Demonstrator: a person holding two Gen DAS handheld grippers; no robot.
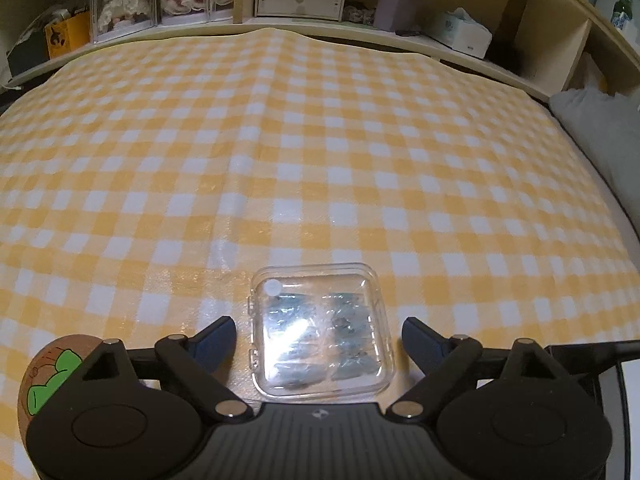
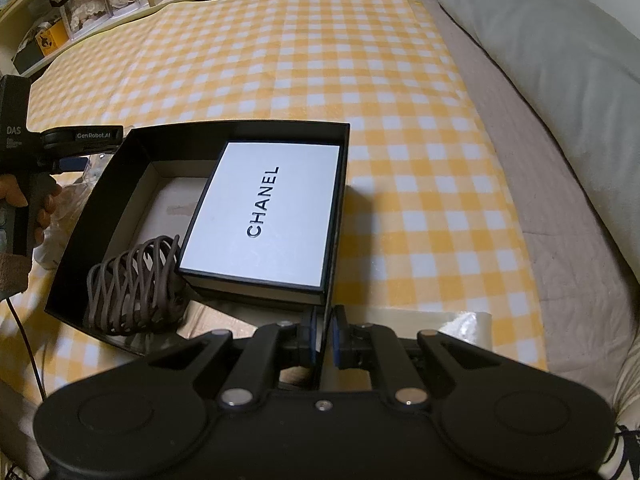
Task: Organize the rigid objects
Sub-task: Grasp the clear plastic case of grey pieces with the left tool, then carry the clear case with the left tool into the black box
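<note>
Checked cloth [image 1: 320, 140]; clear case [image 1: 320, 332] contents blurred, perhaps packets.

we see our right gripper [image 2: 325, 340] clamped on the near wall of a black box [image 2: 100, 196]. inside lie a white chanel box [image 2: 264, 216] and a brown coil [image 2: 132, 284], touching. our left gripper [image 2: 80, 152] sits beyond the box's left wall, over yellow checked cloth [image 2: 400, 100]; a pillow [image 2: 540, 60] lies right.
</note>
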